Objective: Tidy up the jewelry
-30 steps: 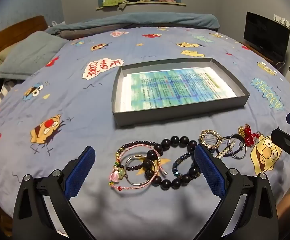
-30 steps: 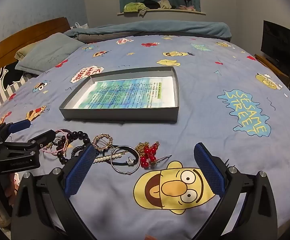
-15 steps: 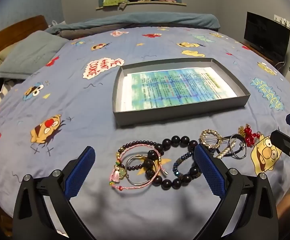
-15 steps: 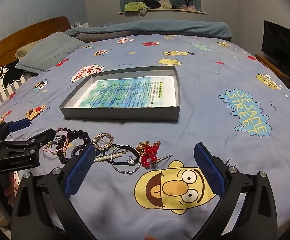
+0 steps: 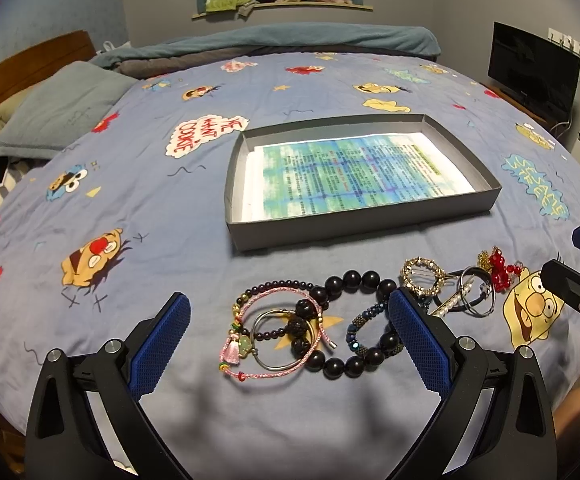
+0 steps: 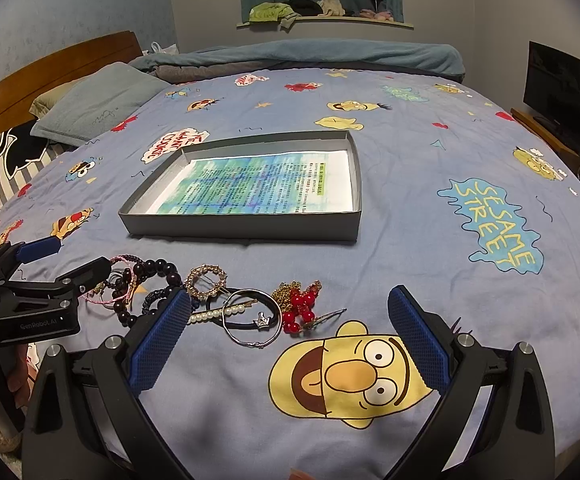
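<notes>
A grey shallow box [image 5: 354,227] [image 6: 241,226] lined with a printed sheet lies on the bed. In front of it lies a row of jewelry: a large black bead bracelet [image 5: 342,364], a pink cord bracelet [image 5: 249,312], a silver bangle [image 5: 277,366], a gold ring brooch [image 5: 424,278] [image 6: 206,280], a pearl clip [image 6: 217,314], a black hair tie [image 6: 249,318] and a red bead piece [image 6: 300,306]. My left gripper [image 5: 287,336] is open just above the bracelets. My right gripper [image 6: 290,330] is open above the hair tie and red beads. Both are empty.
The blue cartoon bedspread [image 6: 430,148] covers the bed. A grey pillow [image 5: 57,112] and wooden headboard [image 6: 49,68] are at the left. A television [image 6: 566,96] stands at the right, and a shelf with clothes [image 6: 322,8] is behind.
Both grippers have shifted only slightly; the scene sits a touch lower in the views. The jewelry has not moved.
</notes>
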A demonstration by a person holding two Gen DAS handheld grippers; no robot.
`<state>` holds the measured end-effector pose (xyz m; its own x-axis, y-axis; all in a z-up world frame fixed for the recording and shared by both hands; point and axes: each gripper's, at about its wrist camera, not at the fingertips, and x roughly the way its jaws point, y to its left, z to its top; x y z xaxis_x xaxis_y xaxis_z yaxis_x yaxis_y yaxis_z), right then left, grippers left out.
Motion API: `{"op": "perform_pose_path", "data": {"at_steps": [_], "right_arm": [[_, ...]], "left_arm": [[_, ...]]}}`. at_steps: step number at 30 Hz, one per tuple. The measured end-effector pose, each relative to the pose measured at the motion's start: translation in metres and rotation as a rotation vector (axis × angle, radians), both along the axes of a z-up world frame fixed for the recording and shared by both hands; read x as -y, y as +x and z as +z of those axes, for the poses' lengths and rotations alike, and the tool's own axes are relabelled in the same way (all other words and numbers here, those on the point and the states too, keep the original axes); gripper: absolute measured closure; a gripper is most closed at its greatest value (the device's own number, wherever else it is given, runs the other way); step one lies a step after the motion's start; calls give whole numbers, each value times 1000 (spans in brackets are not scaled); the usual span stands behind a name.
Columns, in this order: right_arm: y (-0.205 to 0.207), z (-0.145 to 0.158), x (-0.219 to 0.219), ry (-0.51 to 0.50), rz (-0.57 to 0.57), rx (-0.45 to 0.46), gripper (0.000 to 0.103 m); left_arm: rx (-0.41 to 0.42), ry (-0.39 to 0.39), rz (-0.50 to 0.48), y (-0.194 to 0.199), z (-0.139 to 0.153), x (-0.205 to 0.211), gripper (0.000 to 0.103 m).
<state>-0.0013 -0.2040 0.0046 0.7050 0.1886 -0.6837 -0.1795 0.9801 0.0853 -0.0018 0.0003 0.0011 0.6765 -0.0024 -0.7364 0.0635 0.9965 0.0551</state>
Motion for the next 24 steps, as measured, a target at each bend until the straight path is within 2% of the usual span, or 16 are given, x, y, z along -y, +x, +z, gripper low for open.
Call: {"op": "perform_pose_path", "data": {"at_steps": [24], "right_arm": [[0, -1, 0, -2, 1, -1, 6]], "left_arm": [[-3, -1, 1, 2, -2, 4, 4]]}}
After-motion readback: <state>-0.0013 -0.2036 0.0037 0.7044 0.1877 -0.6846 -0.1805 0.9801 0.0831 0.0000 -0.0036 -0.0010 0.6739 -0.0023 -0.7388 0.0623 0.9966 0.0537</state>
